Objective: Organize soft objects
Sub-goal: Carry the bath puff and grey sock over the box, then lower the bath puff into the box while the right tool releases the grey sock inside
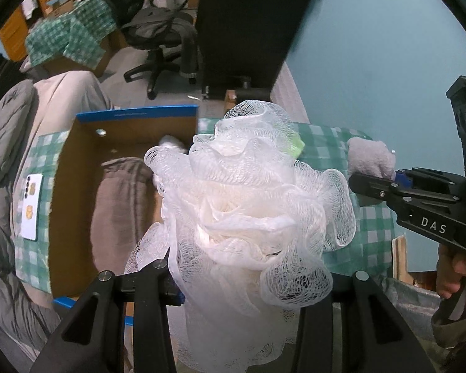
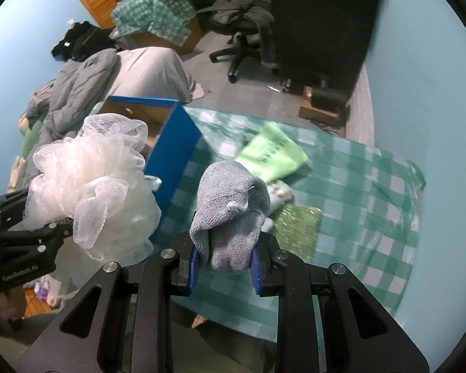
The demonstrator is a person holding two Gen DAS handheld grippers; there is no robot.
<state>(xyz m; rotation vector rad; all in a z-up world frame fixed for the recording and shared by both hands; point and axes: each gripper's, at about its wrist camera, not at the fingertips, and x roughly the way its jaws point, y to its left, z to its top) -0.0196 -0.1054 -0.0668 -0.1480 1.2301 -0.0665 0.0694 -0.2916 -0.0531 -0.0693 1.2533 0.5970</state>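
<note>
Right wrist view: right gripper (image 2: 225, 264) pinches a grey knit cloth (image 2: 231, 214) above the checked table (image 2: 357, 217); left gripper (image 1: 233, 283) clamps the white mesh pouf (image 1: 248, 205); carry step; next, likely release both over the blue box (image 2: 171, 143).

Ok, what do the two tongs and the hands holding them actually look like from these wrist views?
Both are black linkage frames with silver rivets and blue finger pads. The right tongs carry white "DAS" lettering and a black braided cable, seen from the left wrist. The left tongs read "GenRobot.AI" on the side. An olive-green sleeve shows at the right hand.
</note>
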